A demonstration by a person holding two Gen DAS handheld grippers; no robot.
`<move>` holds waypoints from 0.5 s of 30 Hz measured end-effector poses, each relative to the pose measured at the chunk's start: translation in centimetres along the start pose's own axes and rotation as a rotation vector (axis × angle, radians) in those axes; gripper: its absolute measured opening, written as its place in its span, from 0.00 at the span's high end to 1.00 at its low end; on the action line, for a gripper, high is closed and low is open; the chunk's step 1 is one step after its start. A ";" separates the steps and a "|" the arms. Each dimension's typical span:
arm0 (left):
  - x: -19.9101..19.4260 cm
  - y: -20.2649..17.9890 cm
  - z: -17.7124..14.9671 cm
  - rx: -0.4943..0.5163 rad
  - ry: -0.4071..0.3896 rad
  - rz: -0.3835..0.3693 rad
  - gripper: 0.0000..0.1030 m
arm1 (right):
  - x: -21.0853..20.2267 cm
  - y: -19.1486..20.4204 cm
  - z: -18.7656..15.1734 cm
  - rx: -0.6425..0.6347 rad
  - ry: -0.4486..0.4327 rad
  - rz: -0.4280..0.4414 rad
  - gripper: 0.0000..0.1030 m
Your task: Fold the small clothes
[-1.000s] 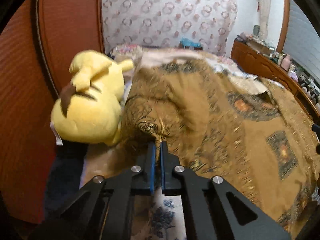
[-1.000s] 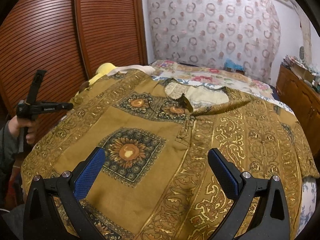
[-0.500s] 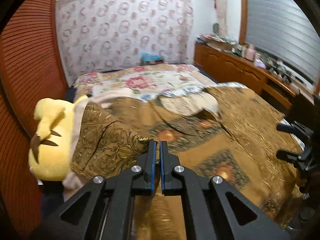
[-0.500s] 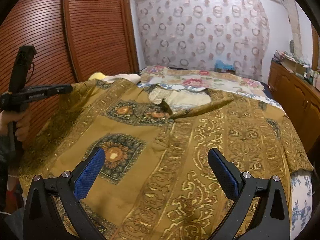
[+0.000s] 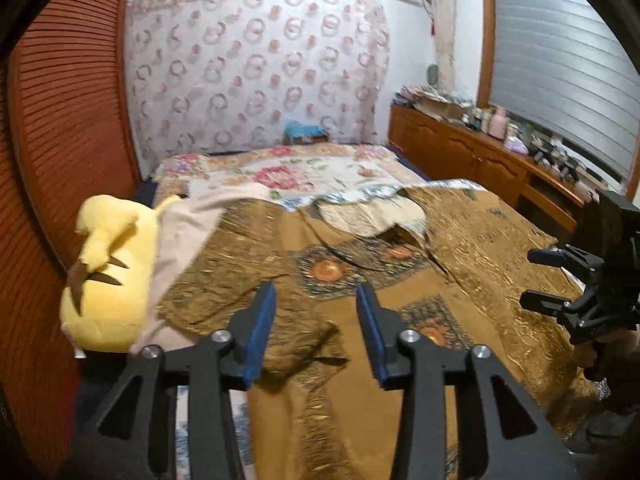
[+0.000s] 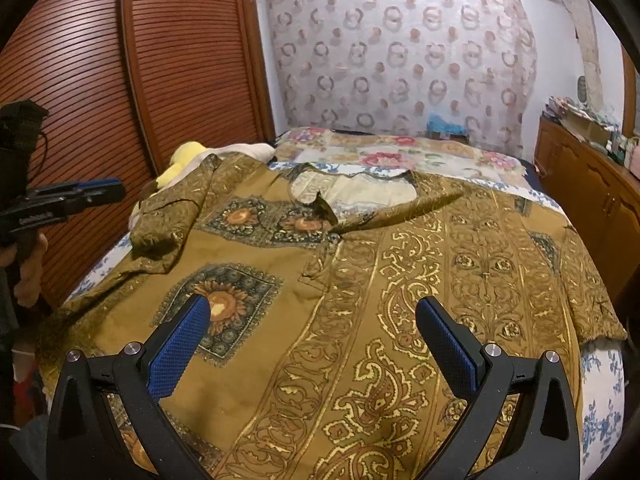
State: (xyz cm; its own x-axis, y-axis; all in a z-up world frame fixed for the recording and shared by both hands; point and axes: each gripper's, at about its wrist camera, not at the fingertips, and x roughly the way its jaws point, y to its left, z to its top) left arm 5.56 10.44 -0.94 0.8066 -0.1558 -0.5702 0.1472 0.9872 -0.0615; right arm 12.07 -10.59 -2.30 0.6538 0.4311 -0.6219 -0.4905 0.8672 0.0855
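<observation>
- Left gripper (image 5: 316,320) had just been opening; nothing was between its blue pads.
- Right gripper (image 6: 312,340) stood wide open, holding nothing.
- Gold-brown patterned cloth shirt (image 6: 360,280) lay spread on the floral-sheeted bed (image 6: 400,160), its sleeve (image 6: 172,216) folded inward.

plush toy (image 5: 108,276) half covered (by cloth), dresser clutter (image 5: 516,140) indistinct

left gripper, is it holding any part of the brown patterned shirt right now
No. The left gripper has just been opening and nothing is between its jaws; the folded-in sleeve of the shirt lies loose.

L gripper (image 5: 316,332) | R gripper (image 6: 312,344): blk frames, blue pads, silver screws
</observation>
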 end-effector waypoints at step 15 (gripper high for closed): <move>-4.0 6.7 -2.6 -0.121 -0.082 0.134 0.39 | 5.3 8.2 6.6 -0.221 0.006 0.145 0.04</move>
State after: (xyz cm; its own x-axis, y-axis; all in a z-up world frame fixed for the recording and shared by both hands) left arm 1.86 17.80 -1.21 0.8592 -0.0204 -0.5113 -0.0300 0.9955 -0.0902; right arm 15.32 0.40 0.28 0.5642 0.5451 -0.6201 -0.6933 0.7206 0.0027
